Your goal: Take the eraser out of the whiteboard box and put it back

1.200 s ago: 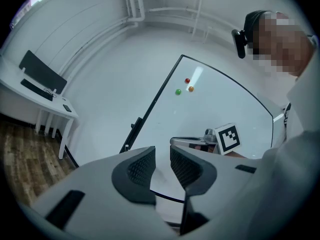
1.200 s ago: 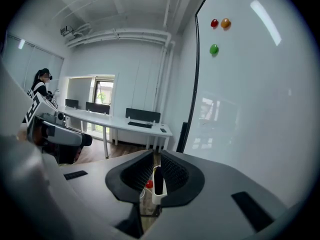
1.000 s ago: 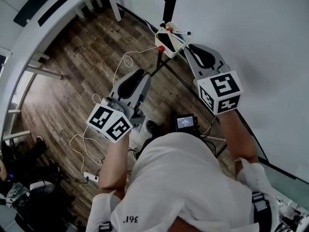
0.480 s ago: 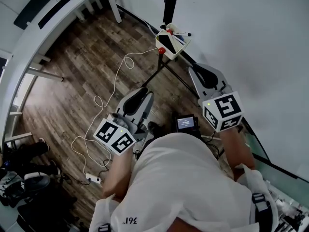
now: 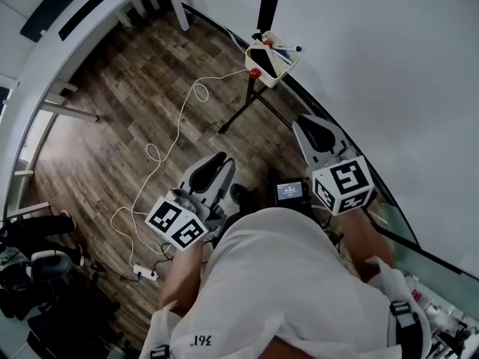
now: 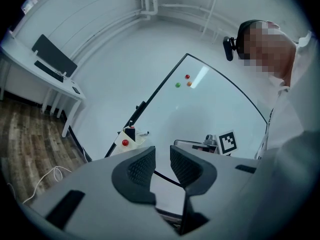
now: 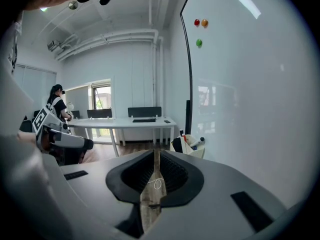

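Observation:
The whiteboard box (image 5: 275,60) is a small cream tray fixed at the whiteboard's lower edge, far ahead of both grippers. A black eraser (image 5: 261,57) lies inside it beside some markers. The left gripper view shows the box (image 6: 131,140) small and distant, and in the right gripper view the box (image 7: 190,146) is also far off. My left gripper (image 5: 215,161) hangs low over the floor with its jaws open and nothing between them. My right gripper (image 5: 310,127) stays near the whiteboard; its jaws stand shut with only a thin slit and hold nothing.
The whiteboard (image 5: 389,66) fills the right side, with coloured magnets (image 6: 187,77) on it. A stand with a red knob (image 5: 254,73) sits under the box. A white cable (image 5: 179,118) and power strip (image 5: 145,274) lie on the wood floor. A white desk (image 5: 82,28) stands far left.
Both grippers have drawn back toward the person's body and sunk lower, away from the whiteboard box. The eraser has stayed in the box.

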Demonstrator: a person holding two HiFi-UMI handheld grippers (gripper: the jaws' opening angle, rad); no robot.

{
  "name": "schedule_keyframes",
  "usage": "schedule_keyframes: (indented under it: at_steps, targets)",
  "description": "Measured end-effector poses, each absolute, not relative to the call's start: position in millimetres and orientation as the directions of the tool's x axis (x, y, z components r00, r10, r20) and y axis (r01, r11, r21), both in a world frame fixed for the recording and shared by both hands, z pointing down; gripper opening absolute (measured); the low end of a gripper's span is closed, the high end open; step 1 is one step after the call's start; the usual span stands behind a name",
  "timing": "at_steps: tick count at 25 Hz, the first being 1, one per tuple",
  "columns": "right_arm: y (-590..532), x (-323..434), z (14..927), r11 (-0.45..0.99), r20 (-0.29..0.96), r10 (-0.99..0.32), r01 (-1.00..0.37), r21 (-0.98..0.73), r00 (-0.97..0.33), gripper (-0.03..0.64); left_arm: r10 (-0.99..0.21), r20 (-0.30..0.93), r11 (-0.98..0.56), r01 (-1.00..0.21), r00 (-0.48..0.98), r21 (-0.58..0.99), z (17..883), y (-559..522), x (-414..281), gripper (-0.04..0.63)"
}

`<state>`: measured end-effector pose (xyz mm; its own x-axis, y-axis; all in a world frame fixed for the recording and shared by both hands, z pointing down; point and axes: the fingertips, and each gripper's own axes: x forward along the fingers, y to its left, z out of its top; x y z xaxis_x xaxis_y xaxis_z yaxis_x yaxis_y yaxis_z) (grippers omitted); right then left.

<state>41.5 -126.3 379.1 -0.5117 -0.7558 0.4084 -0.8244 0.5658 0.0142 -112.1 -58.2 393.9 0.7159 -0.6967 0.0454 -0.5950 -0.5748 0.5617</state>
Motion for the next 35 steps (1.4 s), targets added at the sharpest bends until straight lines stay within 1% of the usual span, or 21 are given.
schedule_keyframes:
  at_steps: [8, 13, 18, 23, 30, 35]
  targets:
    - [-103.2, 31.2, 400.3, 0.574, 0.447, -0.731, -0.819, -0.008, -0.516, 0.054, -0.669, 0.077, -0.562, -0.571, 0.739, 0.599, 416.3, -27.8, -110.8, 0.098]
    - [-95.0, 31.1, 401.5, 0.606, 0.428, -0.716, -0.796, -0.012, -0.552, 0.054, -0.689, 0.081, -0.559, -0.599, 0.721, 0.574, 415.2, -16.9, -104.2, 0.098]
    - [-77.8, 39.5, 393.0, 0.648, 0.398, -0.694, -0.762, -0.02, -0.6, 0.054, -0.719, 0.077, -0.544, -0.629, 0.69, 0.555, 403.7, 4.1, -83.5, 0.098]
    - [-43.8, 72.7, 390.6, 0.678, 0.395, -0.674, -0.735, -0.005, -0.624, 0.054, -0.737, 0.076, -0.526, -0.642, 0.671, 0.558, 399.9, 37.3, -43.4, 0.098]
    - [11.4, 133.8, 402.6, 0.694, 0.404, -0.649, -0.719, -0.033, -0.645, 0.054, -0.75, 0.088, -0.493, -0.644, 0.655, 0.586, 410.0, 97.1, 27.1, 0.098]
    - [45.9, 155.9, 415.2, 0.721, 0.411, -0.619, -0.692, -0.039, -0.669, 0.052, -0.789, 0.087, -0.46, -0.679, 0.608, 0.572, 411.0, 134.7, 46.0, 0.098]
